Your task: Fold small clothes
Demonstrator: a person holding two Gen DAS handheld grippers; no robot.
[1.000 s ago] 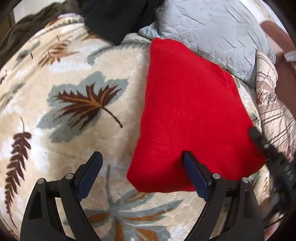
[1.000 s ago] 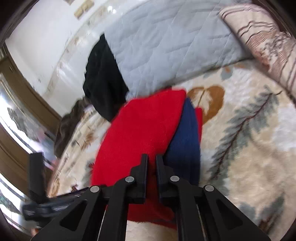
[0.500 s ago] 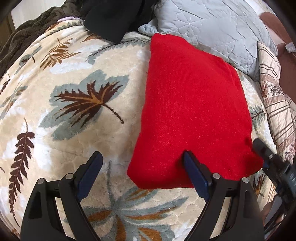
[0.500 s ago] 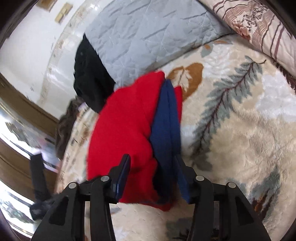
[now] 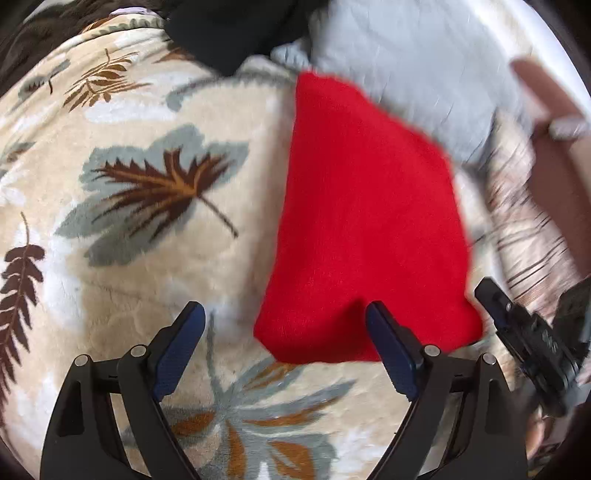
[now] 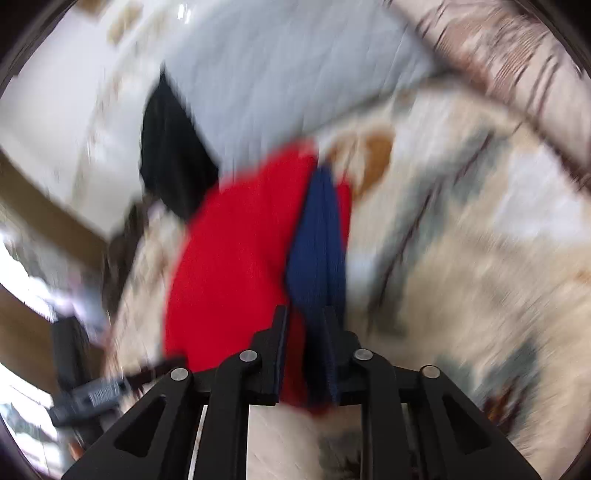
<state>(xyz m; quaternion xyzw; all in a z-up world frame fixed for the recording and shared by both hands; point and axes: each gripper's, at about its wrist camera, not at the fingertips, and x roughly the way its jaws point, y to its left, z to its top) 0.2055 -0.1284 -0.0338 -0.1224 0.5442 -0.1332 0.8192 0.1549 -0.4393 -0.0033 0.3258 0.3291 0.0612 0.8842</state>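
A folded red knit garment [image 5: 369,221] lies on the leaf-patterned blanket [image 5: 147,184]. My left gripper [image 5: 284,321] is open wide at its near edge: the right finger lies over the red cloth, the left finger over bare blanket. In the right wrist view the same garment [image 6: 240,258] shows a navy blue trim [image 6: 317,240] along its side. My right gripper [image 6: 304,321] has its jaws closing on that edge, and red and blue cloth fills the narrow gap. The right gripper [image 5: 517,332] also shows at the garment's right corner.
A grey quilted pillow [image 5: 406,55] and a black cloth [image 5: 229,29] lie beyond the garment. A striped pillow [image 5: 524,221] sits to the right, with a person's forearm [image 5: 554,147] above it. The left gripper [image 6: 92,391] appears blurred at the left.
The right gripper went from shut above the garment to wide open around its blue-trimmed edge, then narrowed onto it. The left gripper stayed open at the near edge, shifting slightly.
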